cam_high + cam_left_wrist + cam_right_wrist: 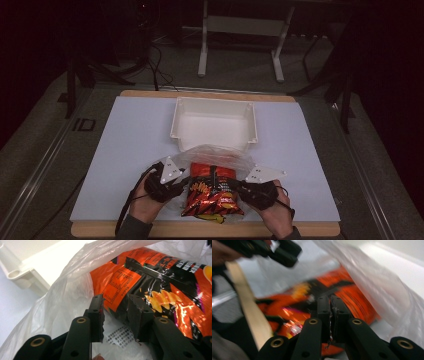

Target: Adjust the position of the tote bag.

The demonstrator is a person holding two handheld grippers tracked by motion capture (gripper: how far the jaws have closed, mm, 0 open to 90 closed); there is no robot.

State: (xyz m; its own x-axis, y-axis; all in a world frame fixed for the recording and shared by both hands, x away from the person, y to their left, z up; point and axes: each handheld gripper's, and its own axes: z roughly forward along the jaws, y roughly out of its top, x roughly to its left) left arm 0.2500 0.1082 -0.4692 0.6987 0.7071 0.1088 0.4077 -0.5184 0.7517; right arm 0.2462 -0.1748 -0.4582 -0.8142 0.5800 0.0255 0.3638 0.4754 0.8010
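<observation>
Orange snack bag (160, 290) bears small print, unreadable.

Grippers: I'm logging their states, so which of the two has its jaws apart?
The left gripper: its jaws stand apart at the snack bag. The right gripper has its jaws pressed together.

No wording is coming through clearly enough to read. The orange snack bag (155, 287) is carrying a boxed panel of fine print (120, 285) and light characters along its upper black band, all too small to make out. A white label (120, 336) under it is showing blurred print.
</observation>
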